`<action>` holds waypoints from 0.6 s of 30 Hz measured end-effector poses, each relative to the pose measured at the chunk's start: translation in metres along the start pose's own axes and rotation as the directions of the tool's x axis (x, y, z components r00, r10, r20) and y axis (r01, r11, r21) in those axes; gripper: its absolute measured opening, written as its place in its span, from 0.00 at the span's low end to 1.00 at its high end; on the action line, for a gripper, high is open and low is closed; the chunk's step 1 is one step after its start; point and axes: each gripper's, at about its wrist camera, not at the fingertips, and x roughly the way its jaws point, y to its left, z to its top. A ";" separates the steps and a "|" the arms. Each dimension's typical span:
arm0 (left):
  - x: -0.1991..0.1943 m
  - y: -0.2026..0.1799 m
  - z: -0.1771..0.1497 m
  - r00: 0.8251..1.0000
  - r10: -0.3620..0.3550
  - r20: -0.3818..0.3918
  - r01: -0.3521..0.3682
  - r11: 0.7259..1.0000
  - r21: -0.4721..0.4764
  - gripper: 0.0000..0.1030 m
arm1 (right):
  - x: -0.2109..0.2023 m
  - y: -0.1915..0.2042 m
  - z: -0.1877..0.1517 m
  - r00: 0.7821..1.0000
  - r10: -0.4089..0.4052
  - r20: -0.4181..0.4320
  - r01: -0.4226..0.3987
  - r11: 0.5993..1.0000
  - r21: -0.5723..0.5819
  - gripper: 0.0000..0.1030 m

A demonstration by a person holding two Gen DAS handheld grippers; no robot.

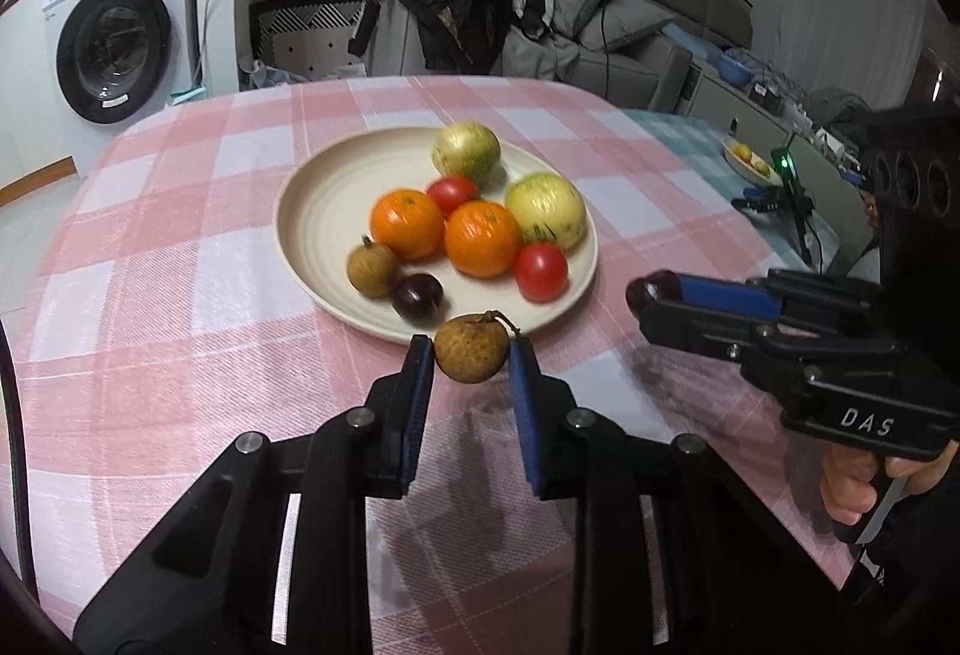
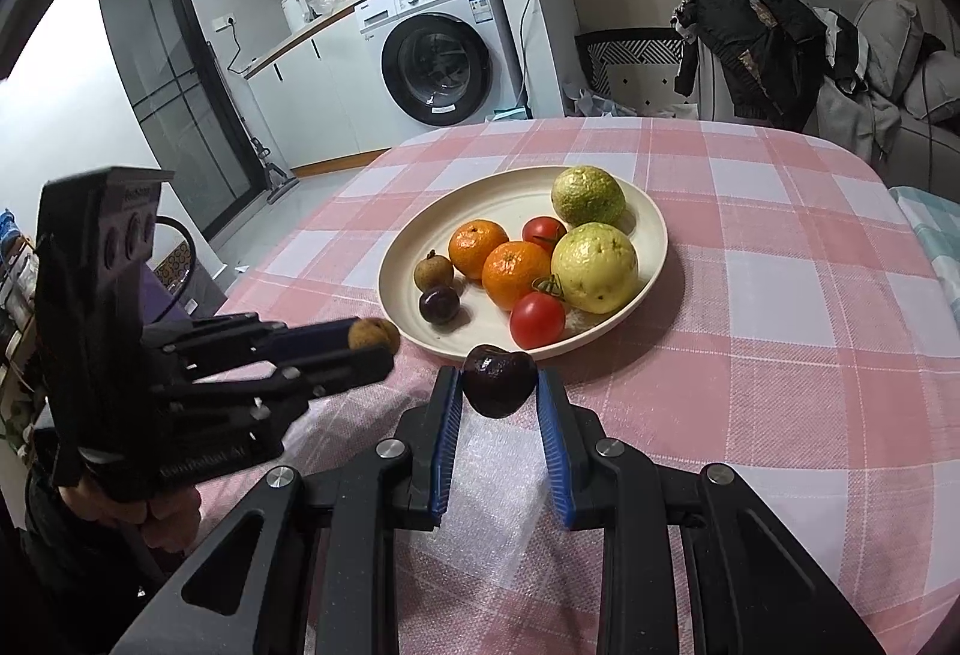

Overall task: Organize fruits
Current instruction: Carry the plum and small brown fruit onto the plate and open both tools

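Gripping a small brown longan (image 1: 470, 349) between its blue pads (image 1: 420, 403), the left claw (image 1: 471, 355) holds the fruit clear of the counter (image 1: 180, 295), just in front of the near rim of a cream plate (image 1: 312, 211). Beside it on the right, the right claw (image 2: 499, 382) is closed on a dark purple fruit (image 2: 499, 380), pinched between its own blue pads (image 2: 447, 439) and held just short of the same rim. From the left wrist view the right claw reaches in from the right edge with the dark fruit at its tip and a hand (image 1: 864, 493) wrapped around its handle. From the right wrist view the left claw comes in from the left with the longan at its tip. On the plate lie two oranges (image 1: 407, 224), side by side in the middle, two red tomatoes (image 1: 541, 271), one at the near right and one behind the oranges, two pale green round fruits (image 1: 546, 210) toward the far right, and at the near left a second longan (image 1: 372, 270) touching a second dark purple fruit (image 1: 418, 297). A pink and white checked cloth (image 1: 150, 211) covers the counter. Farther back stand a washing machine (image 1: 114, 49) and a chair heaped with dark clothes (image 1: 456, 1).
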 end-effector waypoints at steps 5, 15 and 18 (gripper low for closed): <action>-0.007 0.005 0.003 1.000 0.006 0.020 -0.006 1.000 -0.011 0.22 | 0.001 0.001 0.002 1.000 0.000 -0.002 0.000 1.000 -0.006 0.26; -0.003 0.002 0.008 1.000 0.005 0.028 -0.004 1.000 -0.009 0.22 | 0.009 0.004 0.005 1.000 0.007 -0.006 -0.007 1.000 -0.009 0.26; -0.002 0.002 0.009 1.000 0.003 0.029 -0.002 1.000 -0.011 0.22 | 0.011 0.003 0.006 1.000 0.019 -0.003 -0.019 1.000 0.006 0.26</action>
